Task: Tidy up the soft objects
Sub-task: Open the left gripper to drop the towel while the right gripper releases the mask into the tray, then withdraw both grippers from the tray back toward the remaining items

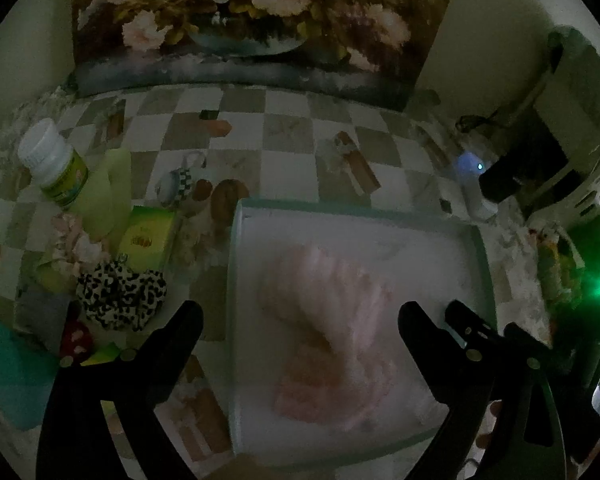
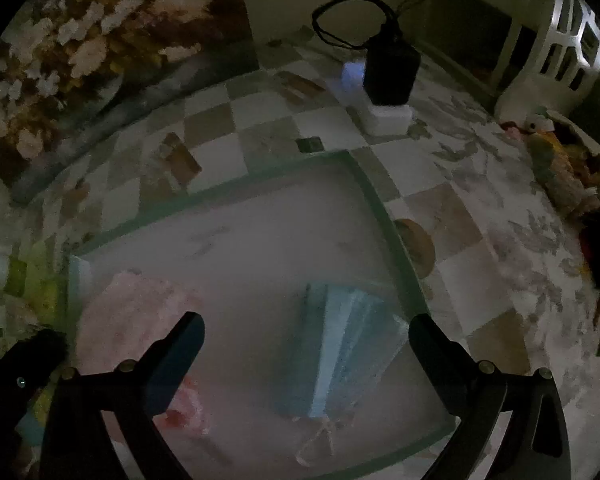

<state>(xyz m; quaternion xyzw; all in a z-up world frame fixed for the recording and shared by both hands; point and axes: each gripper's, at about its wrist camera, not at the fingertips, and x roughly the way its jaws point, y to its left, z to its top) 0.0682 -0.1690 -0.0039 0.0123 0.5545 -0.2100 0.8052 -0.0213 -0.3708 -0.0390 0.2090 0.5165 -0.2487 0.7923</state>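
A white tray (image 1: 482,248) with a green rim sits on the checked tablecloth. A pink fluffy cloth (image 1: 332,332) lies in it, below my open, empty left gripper (image 1: 300,320). In the right wrist view the same tray (image 2: 376,200) holds the pink cloth (image 2: 140,312) at the left and a light blue face mask (image 2: 348,336) at the right. My right gripper (image 2: 306,332) is open and empty above the tray, with the mask between its fingers. Part of the right gripper (image 1: 472,332) shows beside the left one.
Left of the tray lie a leopard-print scrunchie (image 1: 120,292), a white-capped bottle (image 1: 54,162), a green box (image 1: 148,236), a teal cloth (image 1: 8,372) and a small red item (image 1: 75,338). A black charger (image 2: 390,70) on a white block stands behind. A floral painting leans against the wall.
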